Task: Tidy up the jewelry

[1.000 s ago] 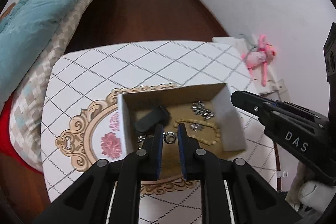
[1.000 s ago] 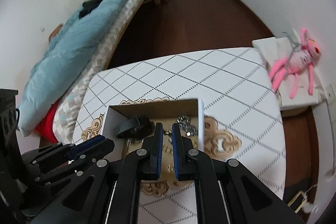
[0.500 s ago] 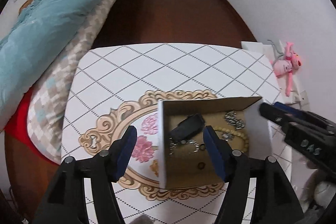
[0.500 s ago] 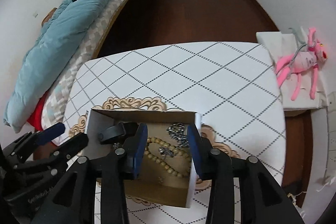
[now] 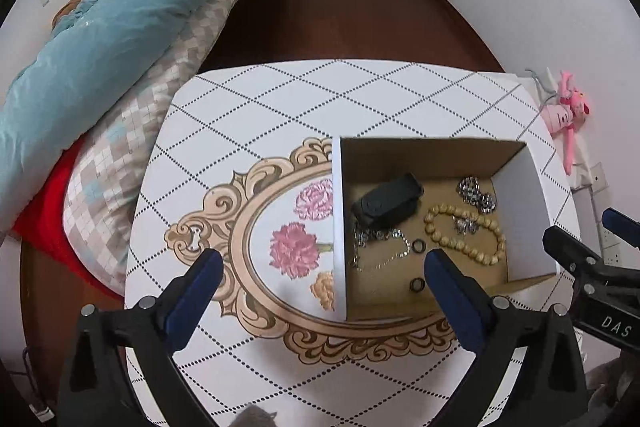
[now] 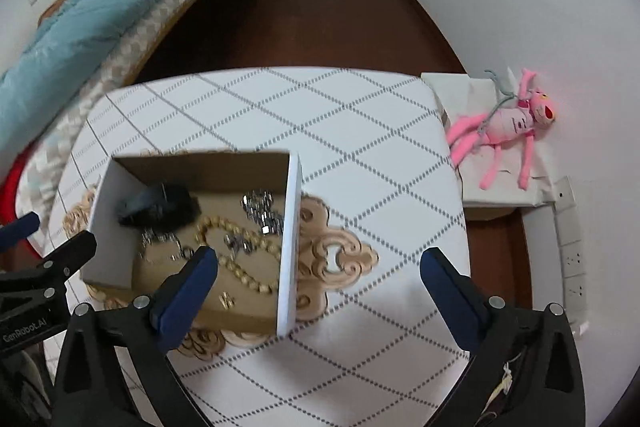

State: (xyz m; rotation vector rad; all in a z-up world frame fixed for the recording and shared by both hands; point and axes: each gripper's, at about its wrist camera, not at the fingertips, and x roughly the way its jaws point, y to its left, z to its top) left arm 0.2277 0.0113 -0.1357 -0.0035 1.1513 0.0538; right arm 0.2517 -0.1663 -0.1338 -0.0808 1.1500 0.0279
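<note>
Dark wooden floor stretches away to a white door, and before it stands my white desk point(image 5: 304, 95) with its dotted diamond pattern and a gilt floral medallion. On that desk sits an open cardboard box with white outer walls point(image 5: 338, 227), and all the jewelry lies on its brown bottom: a black oblong clasp case point(image 5: 386, 201) at the far left, a fine silver chain necklace point(image 5: 376, 247) just near of it, a loop of pale wooden beads point(image 5: 464, 233) toward the right, a heap of chunky silver links point(image 5: 476, 193) at the far right, and two small dark rings point(image 5: 418, 265) in the near middle. My left gripper point(image 5: 320, 267) hangs above the box's left wall, its blue-padded jaws spread wide and holding nothing. My right gripper point(image 6: 318, 265) hangs above the box's right wall, its jaws likewise spread wide and empty, one finger over the beads and the other over bare desk. A teal quilt point(image 5: 100, 43) lies heaped on the bed at the left, and a pink plush toy point(image 6: 508, 127) rests on a white stand to the right of the desk.
</note>
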